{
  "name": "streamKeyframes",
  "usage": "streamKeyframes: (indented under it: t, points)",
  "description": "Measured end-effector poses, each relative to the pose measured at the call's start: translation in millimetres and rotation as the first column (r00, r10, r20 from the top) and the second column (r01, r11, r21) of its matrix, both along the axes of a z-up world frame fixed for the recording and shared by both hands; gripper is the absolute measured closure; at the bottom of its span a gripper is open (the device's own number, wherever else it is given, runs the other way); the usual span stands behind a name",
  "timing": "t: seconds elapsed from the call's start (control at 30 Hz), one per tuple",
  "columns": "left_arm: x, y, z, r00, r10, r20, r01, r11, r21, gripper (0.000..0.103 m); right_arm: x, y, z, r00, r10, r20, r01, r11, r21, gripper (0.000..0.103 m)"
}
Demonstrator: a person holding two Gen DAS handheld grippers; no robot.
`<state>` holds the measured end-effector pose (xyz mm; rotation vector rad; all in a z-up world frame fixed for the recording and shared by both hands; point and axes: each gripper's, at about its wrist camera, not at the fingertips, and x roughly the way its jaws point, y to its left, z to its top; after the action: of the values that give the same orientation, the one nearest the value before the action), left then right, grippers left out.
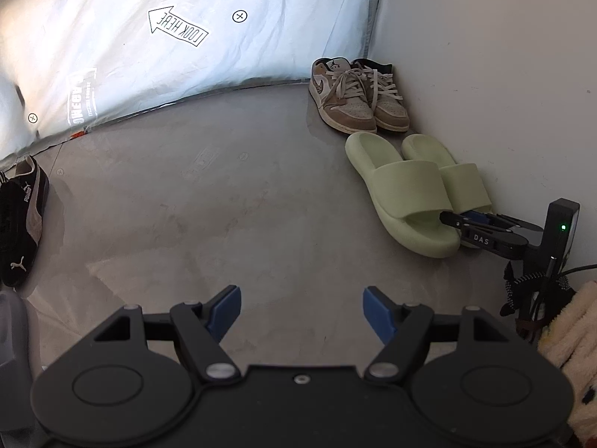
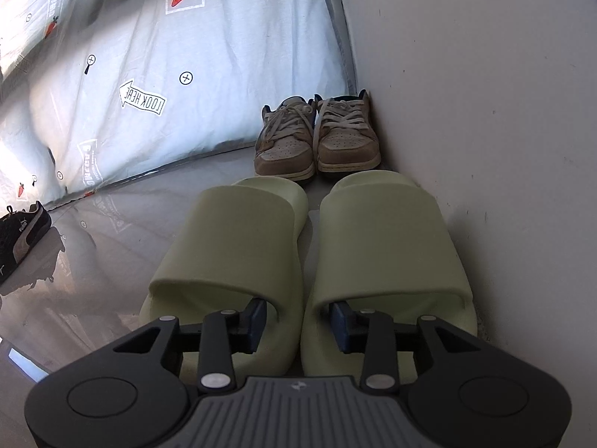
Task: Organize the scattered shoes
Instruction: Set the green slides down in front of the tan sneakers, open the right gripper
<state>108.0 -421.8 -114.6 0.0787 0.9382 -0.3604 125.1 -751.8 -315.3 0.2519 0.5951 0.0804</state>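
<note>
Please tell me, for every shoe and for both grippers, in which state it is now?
green slides: paired, upright, along the wall.
tan sneakers: paired, upright, laced, just beyond the slides.
black sneaker: alone, far from the other shoes, not yet sorted.
right gripper: open, one finger in each slide's toe opening.
left gripper: open, empty.

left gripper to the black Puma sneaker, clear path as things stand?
Probably yes. The left gripper has open, empty jaws, and only bare floor lies between it and the black Puma sneaker off to its left.
</note>
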Motion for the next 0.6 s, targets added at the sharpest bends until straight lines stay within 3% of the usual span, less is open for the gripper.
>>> streamKeyframes:
  t: [0.2,0.33,0.47,0.5,0.6]
  points:
    - [2,3,-2,1.000,0.016,-0.014,-0.016,1.000,-0.006,0.030,1,-1,1,1.000,-0.022,-0.009,0.022,0.999,-0.031,0.060]
    - [2,4,-1,1.000,0.019,-0.012,-0.019,1.000,-0.008,0.030,3,13,4,0.999,-0.051,-0.019,0.048,0.993,-0.107,0.055]
    - [1,8,-1,1.000,0.025,-0.007,-0.025,1.000,-0.012,0.030,1,12,5,0.996,-0.081,-0.026,0.078,0.993,-0.088,0.054]
    - [0,9,0,1.000,0.027,-0.006,-0.028,1.000,-0.014,0.030,1,11,5,0.996,-0.085,-0.033,0.082,0.993,-0.087,0.052]
    - [0,14,2,0.999,0.041,0.007,-0.040,0.999,-0.023,0.030,-3,8,8,0.993,-0.106,-0.046,0.103,0.993,-0.066,0.029]
